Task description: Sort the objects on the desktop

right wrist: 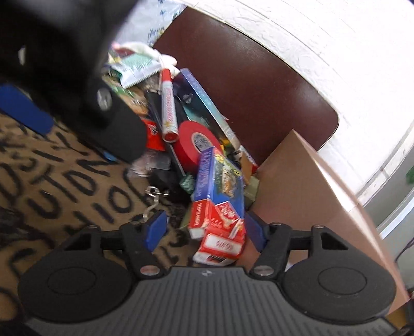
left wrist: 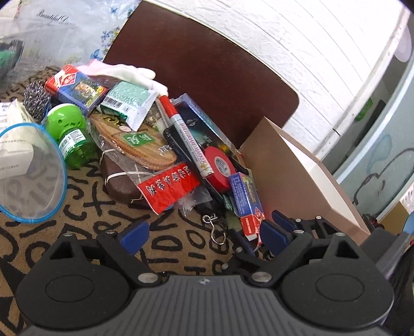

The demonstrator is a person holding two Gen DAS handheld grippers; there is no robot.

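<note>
Clutter pile (left wrist: 165,144), cardboard box (left wrist: 297,181) beside

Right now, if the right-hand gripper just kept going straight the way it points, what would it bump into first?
Most likely the blue-and-red playing-card box. It already lies between the open right gripper, with the red roll of tape farther along behind it. Depth is hard to judge through this blurred fisheye view.

Tan cloth (left wrist: 77,219) printed with black letters covers the near tabletop. Dark brown chair back (left wrist: 207,64) stands at the far side, against a white textured wall (left wrist: 297,38). Floral plastic sheet (left wrist: 77,23) lies far left.
</note>
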